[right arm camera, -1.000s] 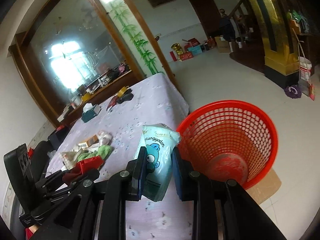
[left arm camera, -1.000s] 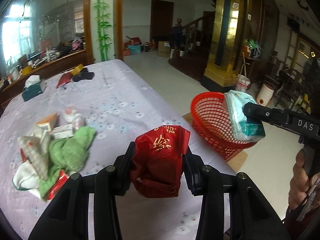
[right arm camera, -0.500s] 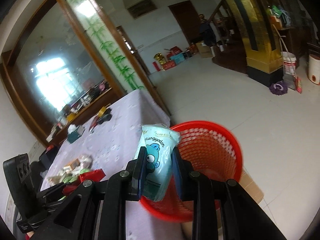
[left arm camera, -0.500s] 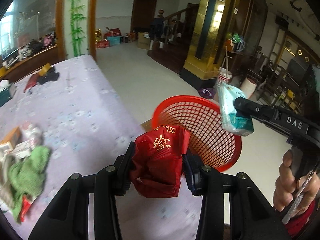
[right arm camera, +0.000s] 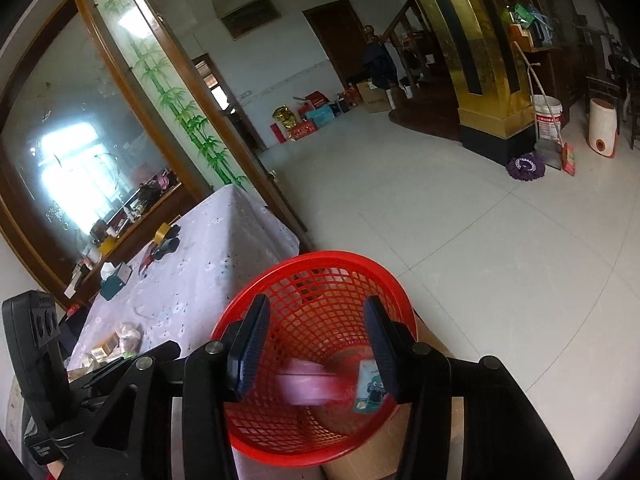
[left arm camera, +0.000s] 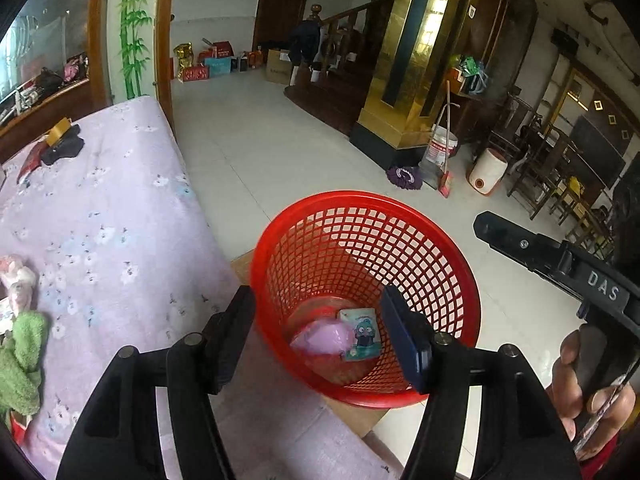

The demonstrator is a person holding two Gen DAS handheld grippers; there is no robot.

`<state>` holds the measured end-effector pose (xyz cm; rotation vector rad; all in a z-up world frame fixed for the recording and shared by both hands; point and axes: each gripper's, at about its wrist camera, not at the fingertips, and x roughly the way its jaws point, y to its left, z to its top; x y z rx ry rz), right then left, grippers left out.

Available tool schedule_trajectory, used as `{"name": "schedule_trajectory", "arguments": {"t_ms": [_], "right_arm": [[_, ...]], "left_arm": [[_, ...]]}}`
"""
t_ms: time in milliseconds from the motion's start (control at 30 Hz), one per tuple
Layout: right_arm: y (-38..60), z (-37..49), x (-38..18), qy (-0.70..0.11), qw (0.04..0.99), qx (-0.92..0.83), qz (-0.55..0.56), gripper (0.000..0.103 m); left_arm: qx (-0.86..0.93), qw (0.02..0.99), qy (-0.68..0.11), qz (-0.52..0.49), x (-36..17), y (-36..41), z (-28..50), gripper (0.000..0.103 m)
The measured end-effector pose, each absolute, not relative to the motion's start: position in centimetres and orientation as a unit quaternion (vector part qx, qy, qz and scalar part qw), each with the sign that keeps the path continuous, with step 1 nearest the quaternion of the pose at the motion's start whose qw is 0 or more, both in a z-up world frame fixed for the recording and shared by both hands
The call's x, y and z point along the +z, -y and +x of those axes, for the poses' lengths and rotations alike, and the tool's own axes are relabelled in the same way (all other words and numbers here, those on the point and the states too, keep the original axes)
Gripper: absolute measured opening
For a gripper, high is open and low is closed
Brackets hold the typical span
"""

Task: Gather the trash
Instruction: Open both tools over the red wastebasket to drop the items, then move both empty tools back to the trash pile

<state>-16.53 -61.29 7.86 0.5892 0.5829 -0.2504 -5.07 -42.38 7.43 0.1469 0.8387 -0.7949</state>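
Both tools are hanging right over the red mesh basket (left arm camera: pixel 366 300) and neither one has anything in it. The left tool (left arm camera: pixel 320 332) has its jaws spread wide, with the basket mouth showing in the gap between them. The right tool (right arm camera: pixel 316 344) is the same deal, jaws well apart and nothing between the pads, framing the basket (right arm camera: pixel 316 360) from above.

Down at the bottom of the basket, straight below the left tool's gap, there's a light teal tissue pack (left arm camera: pixel 361 334) with a little cartoon face on it, lying flat just beside a pinkish wrapper (left arm camera: pixel 324 338) that touches its edge. From the right tool the same pack (right arm camera: pixel 369 394) sits right under its right-hand finger and the pink thing (right arm camera: pixel 306 386) is smeared with blur, so I can't tell exactly what it is.

The basket seems to stand on a piece of brown cardboard (right arm camera: pixel 376 456) on the floor, just past the edge of the worktop (left arm camera: pixel 112 240), which has a lilac flowery cloth. Off to the left of the left tool, at the worktop's near edge, there's a green cloth (left arm camera: pixel 22 360) and some small packets (left arm camera: pixel 16 280). The right tool also shows in the left view (left arm camera: pixel 492 230), over to the right of the basket rim
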Motion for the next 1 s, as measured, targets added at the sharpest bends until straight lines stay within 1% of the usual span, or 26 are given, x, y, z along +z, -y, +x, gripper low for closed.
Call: {"name": "schedule_trajectory", "arguments": {"t_ms": [133,200,433,600,700,900,1000], "right_arm": [[60.4,-16.7,8.5,-0.282,0.911,-0.107,0.28,0.053],[59.5,-16.8,9.0,-0.282,0.915,-0.096,0.274,0.055],[53.2,-15.5,10.7,-0.295,0.926,-0.028,0.234,0.058],[47.9,-13.9,11.4,-0.302,0.929,0.014,0.214,0.059],[44.3,-12.4,11.4,-0.312,0.928,0.04,0.201,0.063],[36.2,-9.5,10.9,-0.344,0.918,0.093,0.172,0.063],[32.7,-8.7,11.3,-0.347,0.919,0.104,0.154,0.063]], "left_arm": [[-0.367,0.849,-0.376,0.066,8.7,40.1,-6.6,0.063],[-0.361,0.855,-0.366,0.061,9.6,38.5,-7.5,0.063],[-0.333,0.879,-0.34,0.027,12.0,30.9,-10.2,0.066],[-0.292,0.897,-0.332,0.006,12.0,23.0,-11.6,0.067],[-0.247,0.912,-0.327,-0.003,11.3,17.7,-11.8,0.068],[-0.181,0.928,-0.321,-0.049,9.8,7.4,-12.8,0.068],[-0.158,0.933,-0.317,-0.073,9.0,2.7,-12.8,0.069]]}}
